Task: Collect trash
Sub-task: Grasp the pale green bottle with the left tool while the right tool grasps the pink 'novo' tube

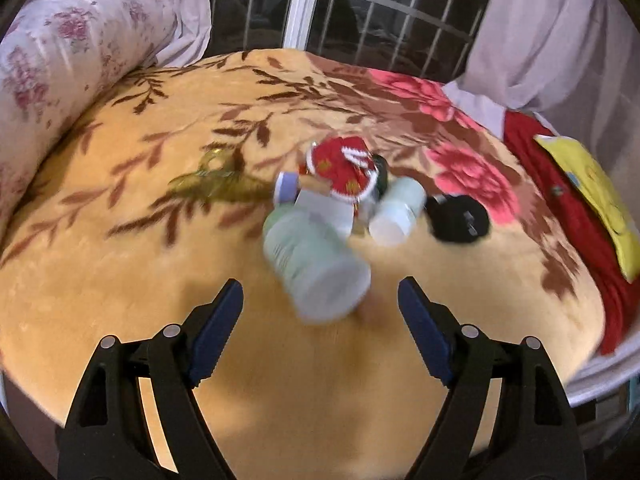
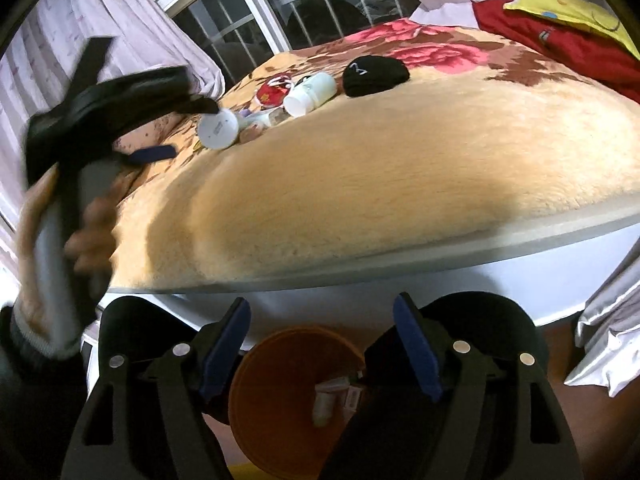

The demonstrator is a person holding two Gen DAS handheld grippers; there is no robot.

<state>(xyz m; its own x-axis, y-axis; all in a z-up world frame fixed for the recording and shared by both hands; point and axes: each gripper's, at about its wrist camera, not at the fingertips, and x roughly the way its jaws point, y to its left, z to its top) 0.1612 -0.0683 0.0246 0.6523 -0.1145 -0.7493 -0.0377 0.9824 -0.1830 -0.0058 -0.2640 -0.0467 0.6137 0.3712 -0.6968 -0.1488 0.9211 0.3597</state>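
- A pale green plastic bottle (image 1: 316,268) lies on its side on a yellow-orange flowered blanket (image 1: 120,264), its white base turned toward the left gripper (image 1: 320,300); the picture is blurred here.
- The bottle sits just ahead of the left gripper's blue pads, roughly centred on the gap; the pads stand wide apart and touch nothing.
- Behind that bottle a small heap of trash gathers: a second pale bottle (image 1: 398,210) on its side, a red wrapper with white trim (image 1: 344,168), a small cap-like piece in lilac (image 1: 286,188) and other scraps too blurred to make out.
- A black cloth item (image 1: 458,218) lies just right of the heap, apart from both grippers.
- From the right wrist view, the same heap appears far up the bed, with the white bottle base (image 2: 218,128) nearest the left gripper (image 2: 188,130), which a hand (image 2: 72,236) holds over the blanket's left side.
- The right gripper (image 2: 320,328) hangs beyond the bed's edge, its jaws apart and empty, well away from the heap.
- Directly below the right gripper, on the floor, stands an orange bin (image 2: 256,384) with a few pale packets and a small bottle (image 2: 334,396) already lying inside.
- A flowered bolster (image 1: 60,64) lines the blanket's left edge; red cloth (image 1: 568,184) and a yellow cushion (image 1: 592,192) lie at the right.
- Pale curtains (image 1: 552,32) frame a barred window (image 1: 360,12) beyond the bed.
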